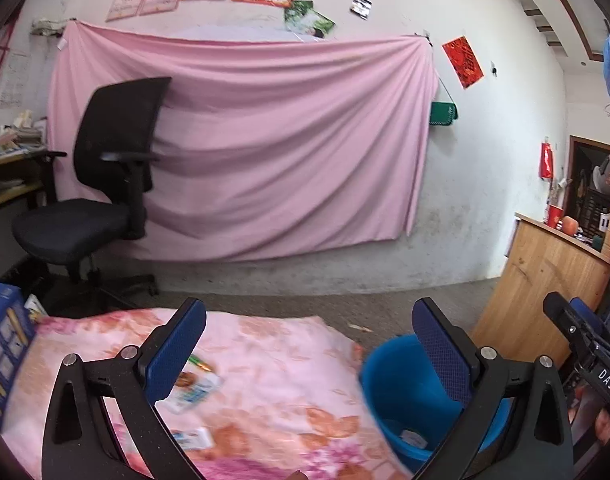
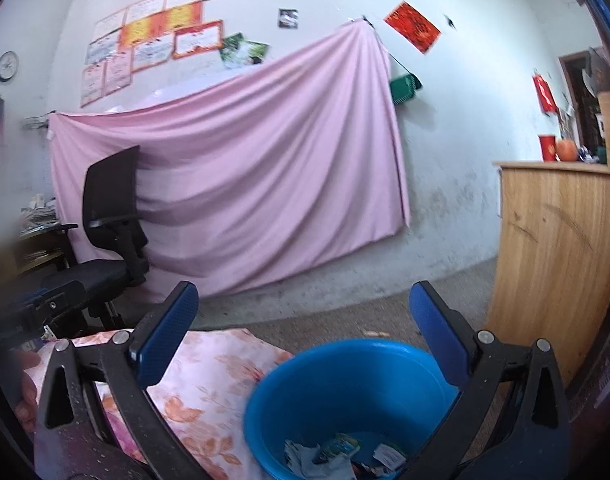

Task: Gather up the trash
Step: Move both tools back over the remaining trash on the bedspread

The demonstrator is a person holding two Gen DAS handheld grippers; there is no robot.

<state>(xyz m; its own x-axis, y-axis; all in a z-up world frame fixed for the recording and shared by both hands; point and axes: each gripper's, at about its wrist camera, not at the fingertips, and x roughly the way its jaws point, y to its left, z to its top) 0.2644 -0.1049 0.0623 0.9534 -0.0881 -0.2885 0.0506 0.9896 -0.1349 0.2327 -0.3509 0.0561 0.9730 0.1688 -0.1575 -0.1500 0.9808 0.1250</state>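
A blue bucket (image 2: 345, 396) stands at the right edge of a table under a pink floral cloth (image 2: 209, 384); crumpled wrappers (image 2: 325, 456) lie in its bottom. My right gripper (image 2: 305, 312) hovers open above the bucket, nothing between its fingers. In the left wrist view the bucket (image 1: 401, 396) is at the right, with a scrap inside. My left gripper (image 1: 309, 328) is open over the cloth (image 1: 273, 364). A snack wrapper (image 1: 193, 388) lies on the cloth by the left finger, and a smaller packet (image 1: 193, 438) lies nearer. The right gripper (image 1: 581, 328) shows at the right edge.
A black office chair (image 1: 101, 184) stands behind the table at left, before a pink sheet (image 1: 265, 148) on the wall. A wooden counter (image 1: 545, 280) is right of the bucket. A blue box (image 1: 1, 344) sits at the table's left edge.
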